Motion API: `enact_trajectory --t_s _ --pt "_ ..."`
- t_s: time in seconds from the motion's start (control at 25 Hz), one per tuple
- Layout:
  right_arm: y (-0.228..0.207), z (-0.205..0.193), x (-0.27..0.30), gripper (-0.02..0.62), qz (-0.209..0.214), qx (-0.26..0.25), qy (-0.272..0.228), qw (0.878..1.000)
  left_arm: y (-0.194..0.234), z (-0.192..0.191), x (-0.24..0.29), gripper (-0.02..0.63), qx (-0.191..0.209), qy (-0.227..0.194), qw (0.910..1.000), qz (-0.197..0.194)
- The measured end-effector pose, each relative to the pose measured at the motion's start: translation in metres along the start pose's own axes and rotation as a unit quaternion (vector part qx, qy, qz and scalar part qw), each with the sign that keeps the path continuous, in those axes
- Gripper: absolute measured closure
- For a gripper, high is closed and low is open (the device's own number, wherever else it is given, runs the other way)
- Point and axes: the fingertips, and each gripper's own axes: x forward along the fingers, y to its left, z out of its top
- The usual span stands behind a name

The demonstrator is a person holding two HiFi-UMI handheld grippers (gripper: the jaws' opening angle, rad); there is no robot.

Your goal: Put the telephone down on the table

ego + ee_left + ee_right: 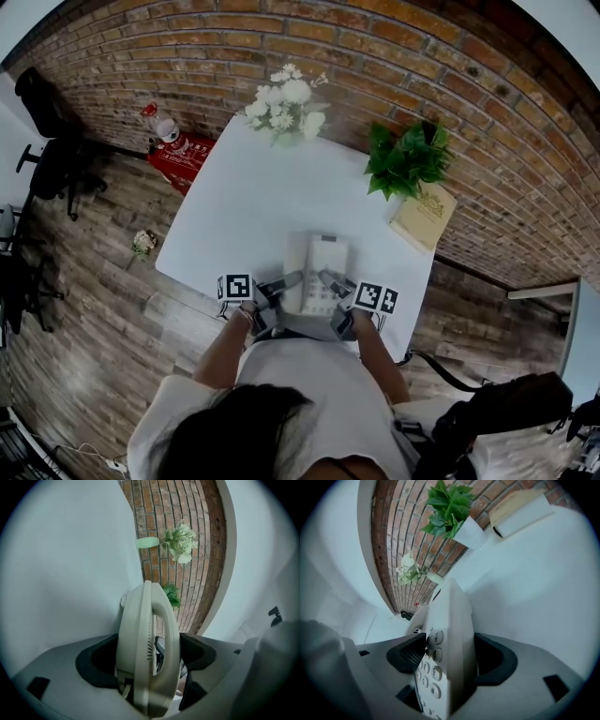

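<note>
Head view is showing a pale grey telephone [319, 272] of smooth plastic, a rounded rectangle. It is lying at the near edge of the white matte table [244, 206], between the left gripper [279, 289] and the right gripper [339, 287]. Whether its underside is resting fully on the top I cannot tell, because the grippers and the person's arms are covering that edge. In the left gripper view the dark pads [98, 660] are pressing on both sides of the telephone, one on the ribbed base and one on the curved handset [169, 634], so this claw is clenching it; the lower part of the set is running out of the picture. In the right gripper view the jaws are standing wide with the keypad side of the telephone between them. One finely textured pad is sitting close to the round keys [432, 660], while a dark gap is showing beside the other pad, so this claw is released. At the far side of the table soft white flowers [284, 103] and a leafy green plant [405, 159] are standing, and a tan book [424, 217] is lying beside the plant; its cover print is too small to read. A rough red brick wall [281, 37] is curving behind, and a wooden plank floor [84, 272] is lying around the table.
</note>
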Motion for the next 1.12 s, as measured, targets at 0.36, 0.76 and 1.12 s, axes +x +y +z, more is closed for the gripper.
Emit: enact_trajectory --t_s 0.36,0.76,1.12 --pt "-0.001 0.004 -0.002 0.274 -0.045 -0.057 -0.028 0.997 0.003 0.004 -0.005 0.221 0.036 -0.034 0.9981 0.036" --pt "-0.006 0.007 -0.011 0.268 -0.096 -0.113 -0.056 0.987 0.008 0.003 -0.011 0.222 0.111 -0.078 0.9844 0.113" --pt "-0.006 0.011 -0.018 0.268 -0.104 -0.126 -0.063 0.985 0.011 0.010 -0.016 0.222 0.101 -0.114 0.9806 0.124"
